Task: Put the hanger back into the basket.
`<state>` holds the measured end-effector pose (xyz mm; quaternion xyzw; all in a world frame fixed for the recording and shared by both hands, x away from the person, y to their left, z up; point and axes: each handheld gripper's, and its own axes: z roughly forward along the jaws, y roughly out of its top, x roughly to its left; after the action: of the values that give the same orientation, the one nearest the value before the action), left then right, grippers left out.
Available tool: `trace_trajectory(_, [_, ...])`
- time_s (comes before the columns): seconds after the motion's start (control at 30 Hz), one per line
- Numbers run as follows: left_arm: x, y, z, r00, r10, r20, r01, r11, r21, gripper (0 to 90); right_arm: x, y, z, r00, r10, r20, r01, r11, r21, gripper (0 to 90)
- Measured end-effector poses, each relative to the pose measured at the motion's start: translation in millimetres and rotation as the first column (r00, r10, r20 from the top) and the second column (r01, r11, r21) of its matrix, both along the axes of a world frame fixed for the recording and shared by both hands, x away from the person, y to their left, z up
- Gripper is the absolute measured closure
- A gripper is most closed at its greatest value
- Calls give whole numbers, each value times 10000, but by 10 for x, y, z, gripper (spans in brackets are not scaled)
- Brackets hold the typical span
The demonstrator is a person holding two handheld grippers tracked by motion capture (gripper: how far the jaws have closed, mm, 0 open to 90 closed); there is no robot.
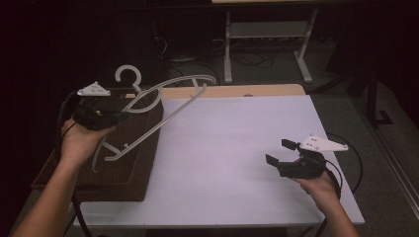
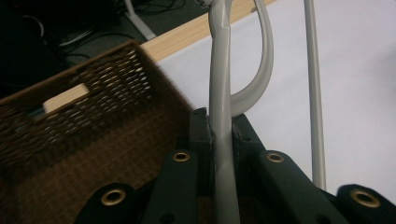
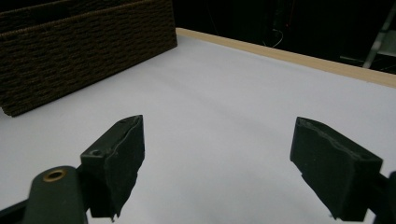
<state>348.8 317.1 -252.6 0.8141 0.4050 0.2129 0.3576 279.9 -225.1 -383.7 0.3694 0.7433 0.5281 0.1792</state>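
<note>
A grey plastic clothes hanger hangs tilted in the air above a dark brown woven basket at the table's left. My left gripper is shut on one of its arms; in the left gripper view the grey bar runs up between the two closed jaws. The hanger's hook points up and back. At the right, my right gripper hovers low over the white table top, open, with nothing between its jaws.
The basket takes up the table's left side, with a pale block showing at its wall. A wooden strip edges the table's far side. White stand legs and cables lie on the dark floor behind.
</note>
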Motion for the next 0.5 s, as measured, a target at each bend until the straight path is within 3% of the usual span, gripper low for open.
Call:
trace_trajectory(0.2, [-16, 281, 32, 9996, 267, -12, -267, 9996, -100, 825, -3, 10, -6, 10000, 1, -44, -1, 10000, -24, 171])
trace_trajectory(0.3, [-19, 369, 28, 9993, 368, 1, -368, 9993, -21, 825, -1, 12, -10, 10000, 1, -56, -2, 10000, -31, 171])
trace_trajectory(0.5, [-39, 708, -24, 9964, 838, 123, -841, 9963, 203, 825, 2, 12, -15, 10000, 24, -90, -24, 10000, -28, 172])
